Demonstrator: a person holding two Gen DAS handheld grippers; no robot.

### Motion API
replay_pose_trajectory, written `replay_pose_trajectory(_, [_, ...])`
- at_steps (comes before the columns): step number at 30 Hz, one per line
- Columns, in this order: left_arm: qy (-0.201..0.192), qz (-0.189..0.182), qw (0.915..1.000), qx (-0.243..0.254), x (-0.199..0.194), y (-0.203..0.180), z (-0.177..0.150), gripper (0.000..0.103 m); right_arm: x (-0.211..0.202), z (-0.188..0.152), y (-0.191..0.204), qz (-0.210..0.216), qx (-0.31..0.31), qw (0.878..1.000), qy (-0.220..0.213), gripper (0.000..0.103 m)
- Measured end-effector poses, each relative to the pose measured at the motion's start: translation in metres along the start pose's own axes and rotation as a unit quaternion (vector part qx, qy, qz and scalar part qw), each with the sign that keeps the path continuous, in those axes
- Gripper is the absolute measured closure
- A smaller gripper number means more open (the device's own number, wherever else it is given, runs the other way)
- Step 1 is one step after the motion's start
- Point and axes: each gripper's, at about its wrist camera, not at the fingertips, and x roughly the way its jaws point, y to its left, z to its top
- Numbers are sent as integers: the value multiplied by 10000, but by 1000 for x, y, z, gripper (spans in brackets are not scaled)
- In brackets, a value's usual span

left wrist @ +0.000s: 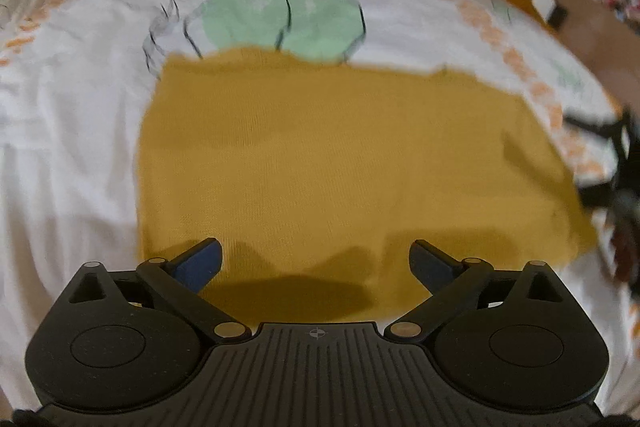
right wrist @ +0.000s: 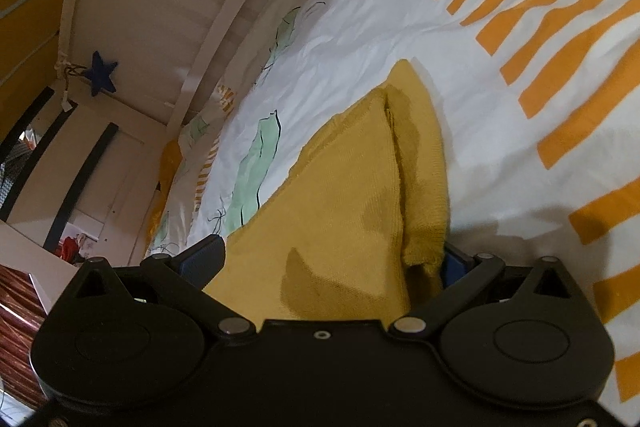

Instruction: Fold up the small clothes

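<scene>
The left tongs (left wrist: 316, 263) hang spread wide over the near edge of the yellow knit garment (left wrist: 320, 155), gripping nothing. The right tongs (right wrist: 332, 259) are spread too, with a bunched ridge of the same garment (right wrist: 360, 195) lying between the two fingers; the right-hand finger is mostly hidden behind the cloth, so whether it touches the knit is hard to say.

The garment lies on the bed sheet (left wrist: 72, 131), white with green patches and orange stripes, partly folded, its far corner doubled over in the right view.

The risk I see is on the right side: if those tongs close where they are, they may catch only the top layer of the ridge, and the fold would slide apart when lifted. They could also pinch the sheet along with the knit and drag it. The left view is smeared, so that hand may be off its edge.
</scene>
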Motion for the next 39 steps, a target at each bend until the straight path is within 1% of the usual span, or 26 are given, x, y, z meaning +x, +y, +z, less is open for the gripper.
replay_pose_trajectory(3, [-208, -27, 9997, -96, 1, -11, 25, 2, 1, 0, 1, -51, -49, 10000, 41, 0])
replay_pose_trajectory(6, [-252, 105, 9995, -174, 15, -25, 53, 2, 2, 1, 1, -67, -66, 9999, 69, 0])
replay_pose_trajectory(9, [-176, 155, 9994, -269, 38, -37, 73, 2, 2, 2, 0, -40, -56, 9999, 97, 0])
replay_pose_trajectory(12, [-65, 174, 9993, -326, 57, -45, 82, 2, 1, 3, 0, -19, -43, 9999, 127, 0])
replay_pose_trajectory(14, [6, 254, 9993, -279, 70, -50, 86, 2, 1, 3, 0, -12, -47, 9999, 146, 0])
replay_pose_trajectory(17, [104, 422, 9987, -271, 88, -53, 90, 2, 2, 4, 0, -17, -40, 9999, 162, 0])
replay_pose_trajectory(21, [369, 608, 9967, -391, 114, -51, 92, 2, 3, 5, 1, -35, -72, 9998, 186, 0])
replay_pose_trajectory(24, [299, 769, 9963, -235, 120, -56, 91, 0, 4, 5, 1, -35, -92, 9998, 195, 0])
replay_pose_trajectory(28, [300, 836, 9958, -226, 120, -57, 92, 0, 5, 6, 1, -32, -121, 9997, 205, 0])
replay_pose_trajectory(33, [331, 719, 9965, -252, 111, -55, 90, 2, 5, 6, 1, -17, -155, 9997, 211, 0])
replay_pose_trajectory(36, [350, 620, 9971, -262, 98, -55, 80, 2, 5, 6, 1, -15, -171, 9996, 219, 0])
replay_pose_trajectory(39, [417, 643, 9969, -190, 87, -57, 65, 2, 5, 6, 1, -19, -199, 9996, 219, 0])
